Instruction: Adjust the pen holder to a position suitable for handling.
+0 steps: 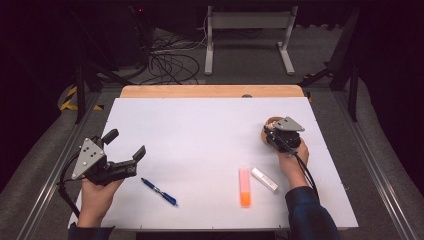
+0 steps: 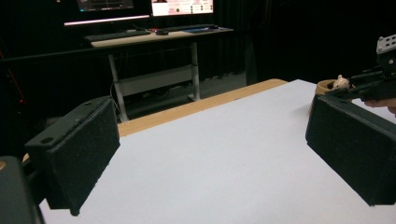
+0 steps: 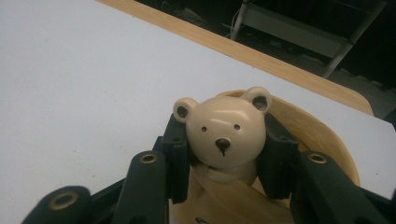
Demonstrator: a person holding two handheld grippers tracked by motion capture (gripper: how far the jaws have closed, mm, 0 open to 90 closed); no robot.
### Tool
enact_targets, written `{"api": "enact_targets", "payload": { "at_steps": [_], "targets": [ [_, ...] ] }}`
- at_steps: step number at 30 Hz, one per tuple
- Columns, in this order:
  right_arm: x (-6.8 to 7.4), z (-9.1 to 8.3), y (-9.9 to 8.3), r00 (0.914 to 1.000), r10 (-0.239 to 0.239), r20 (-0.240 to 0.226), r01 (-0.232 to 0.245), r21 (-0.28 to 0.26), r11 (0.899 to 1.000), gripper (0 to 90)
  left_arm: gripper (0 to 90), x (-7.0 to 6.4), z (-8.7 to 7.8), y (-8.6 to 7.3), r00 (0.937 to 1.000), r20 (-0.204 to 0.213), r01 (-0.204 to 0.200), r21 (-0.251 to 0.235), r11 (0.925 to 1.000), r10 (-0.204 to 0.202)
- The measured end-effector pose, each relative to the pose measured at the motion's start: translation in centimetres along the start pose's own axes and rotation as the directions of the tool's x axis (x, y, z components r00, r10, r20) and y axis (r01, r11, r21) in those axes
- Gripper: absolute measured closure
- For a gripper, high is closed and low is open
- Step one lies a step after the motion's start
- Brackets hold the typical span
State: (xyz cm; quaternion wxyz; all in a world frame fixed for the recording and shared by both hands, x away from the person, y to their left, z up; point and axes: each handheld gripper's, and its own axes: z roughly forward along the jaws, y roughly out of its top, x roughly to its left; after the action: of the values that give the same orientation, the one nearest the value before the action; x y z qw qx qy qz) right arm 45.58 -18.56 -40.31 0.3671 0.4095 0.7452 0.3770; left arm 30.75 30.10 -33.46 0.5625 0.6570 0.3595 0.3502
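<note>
Right gripper [image 3: 223, 156] clamped on a little cream bear head [image 3: 224, 135], jaws pressed against both sides of it, bear face looking straight up the gripper camera. Sitting over a round wooden bowl [image 3: 322, 135], can't tell if the bear piece is touching the bowl or just above it. From the high view, all of that over at the right side of the white table [image 1: 200, 130], toward the far half, bowl [image 1: 270, 122] mostly hidden under the right gripper [image 1: 281, 137].

Left gripper [image 1: 125, 145] wide open, nothing between the jaws, hanging at the left edge of the table. Near edge: blue pen [image 1: 159, 191] just beside the left gripper, then an orange highlighter [image 1: 244, 187] and a white marker-ish thing [image 1: 264, 179] close together nearer the right forearm
</note>
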Motion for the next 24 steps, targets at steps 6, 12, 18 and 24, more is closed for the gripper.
{"api": "enact_targets", "payload": {
  "at_steps": [6,12,18,24],
  "targets": [
    [0.3,-0.2,0.2,0.9999,0.004,-0.016,-0.004,-0.011,1.000,62.5,3.6,0.0,0.0,0.0,1.0000,0.000,0.002,0.000,1.0000,-0.002],
    [1.4,-1.0,1.1,0.9986,-0.033,-0.042,0.031,-0.046,0.998,62.8,3.6,-0.1,0.1,-0.1,1.0000,0.005,0.005,0.005,1.0000,-0.005],
    [3.3,-1.7,2.2,0.9955,-0.059,-0.074,0.054,-0.068,0.996,63.0,3.6,-0.2,0.2,-0.1,1.0000,0.009,0.003,0.001,1.0000,-0.003],
    [5.6,-2.3,3.3,0.9920,-0.070,-0.105,0.063,-0.074,0.995,63.0,3.6,-0.1,0.1,0.0,0.9999,0.010,0.004,0.003,1.0000,-0.004]
  ]
}}
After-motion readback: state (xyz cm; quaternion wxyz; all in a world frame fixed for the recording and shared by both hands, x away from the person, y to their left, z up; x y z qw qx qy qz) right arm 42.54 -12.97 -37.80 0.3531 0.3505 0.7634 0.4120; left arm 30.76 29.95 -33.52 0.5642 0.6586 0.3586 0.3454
